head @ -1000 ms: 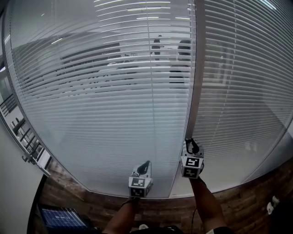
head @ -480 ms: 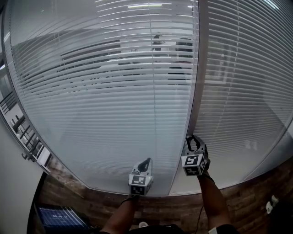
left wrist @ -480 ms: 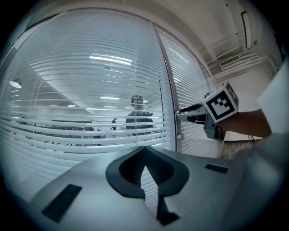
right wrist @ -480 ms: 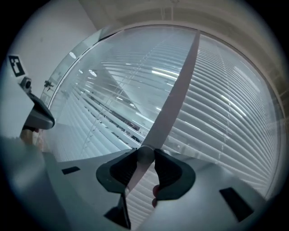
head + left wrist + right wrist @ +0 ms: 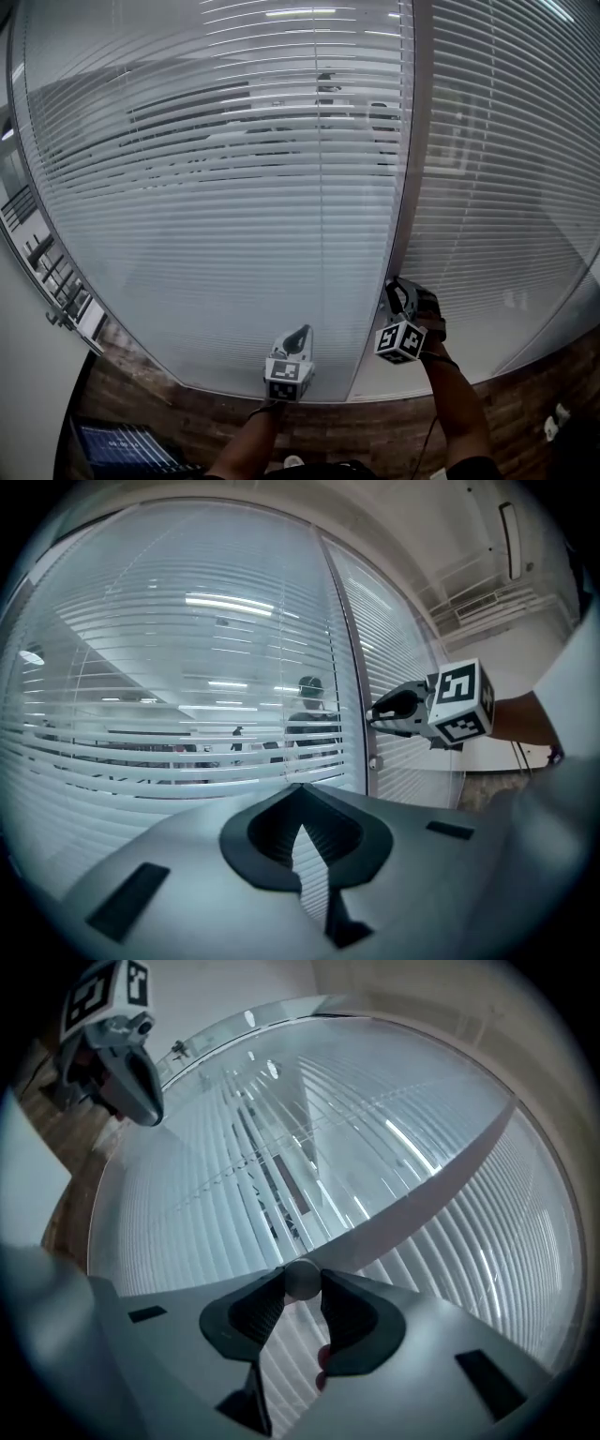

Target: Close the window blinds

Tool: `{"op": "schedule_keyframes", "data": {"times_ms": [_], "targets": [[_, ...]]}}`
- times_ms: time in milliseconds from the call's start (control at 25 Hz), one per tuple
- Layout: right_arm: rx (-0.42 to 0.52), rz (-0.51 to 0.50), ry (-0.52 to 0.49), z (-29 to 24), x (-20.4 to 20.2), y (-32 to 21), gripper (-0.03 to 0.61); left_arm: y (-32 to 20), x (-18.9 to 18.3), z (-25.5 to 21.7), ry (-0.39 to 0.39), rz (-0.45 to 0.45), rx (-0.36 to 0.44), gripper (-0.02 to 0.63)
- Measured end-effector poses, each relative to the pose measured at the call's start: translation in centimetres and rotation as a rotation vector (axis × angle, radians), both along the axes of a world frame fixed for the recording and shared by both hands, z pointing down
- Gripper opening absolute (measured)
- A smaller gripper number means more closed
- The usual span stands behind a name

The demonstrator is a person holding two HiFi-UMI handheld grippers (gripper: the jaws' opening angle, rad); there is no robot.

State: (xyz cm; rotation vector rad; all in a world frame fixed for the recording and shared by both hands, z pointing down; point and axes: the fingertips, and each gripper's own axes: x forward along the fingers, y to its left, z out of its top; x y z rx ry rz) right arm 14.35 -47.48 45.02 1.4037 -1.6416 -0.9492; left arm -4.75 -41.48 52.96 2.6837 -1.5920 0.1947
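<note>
Grey right gripper (image 5: 302, 1278): its dark pads pinch a small round knob (image 5: 301, 1281) from both sides, and its marker cube is tipped over at an angle.
Knob: it sits low on the upright frame post (image 5: 413, 141) that divides the two panes.
Left gripper (image 5: 300, 334): the jaws are together with nothing in them. It is held near the foot of the left pane, apart from the right gripper.
Blinds (image 5: 234, 187): white horizontal slats cover both panes. The left ones are tilted enough to see through in bands.
Room: a brown floor (image 5: 506, 422) runs under the glass, and ceiling lights glint across the slats.
Beyond the glass: a dark standing figure (image 5: 307, 714) is sliced up by the slats.
Hard to tell: whether the slats hang inside the glazing or behind it.
Cut off: both forearms run out at the bottom edge of the head view, and a dark object (image 5: 122, 450) lies half out of it at the lower left.
</note>
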Motion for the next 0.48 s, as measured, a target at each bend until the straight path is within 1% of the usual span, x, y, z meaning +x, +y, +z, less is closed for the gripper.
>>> {"op": "schedule_keyframes", "data": {"times_ms": [200, 360, 480], "targets": [[0.027, -0.026, 0.281, 1.7, -0.4, 0.2, 0.127, 0.0, -0.4, 1.4, -0.003, -0.004, 0.006, -0.006], [0.037, -0.052, 0.483, 0.8, -0.3, 0.1, 0.127, -0.2, -0.2, 0.7, -0.002, -0.004, -0.002, -0.006], [0.050, -0.070, 0.613, 0.6, -0.2, 0.1, 0.127, -0.3, 0.0, 0.5, -0.004, -0.001, -0.008, -0.006]]}}
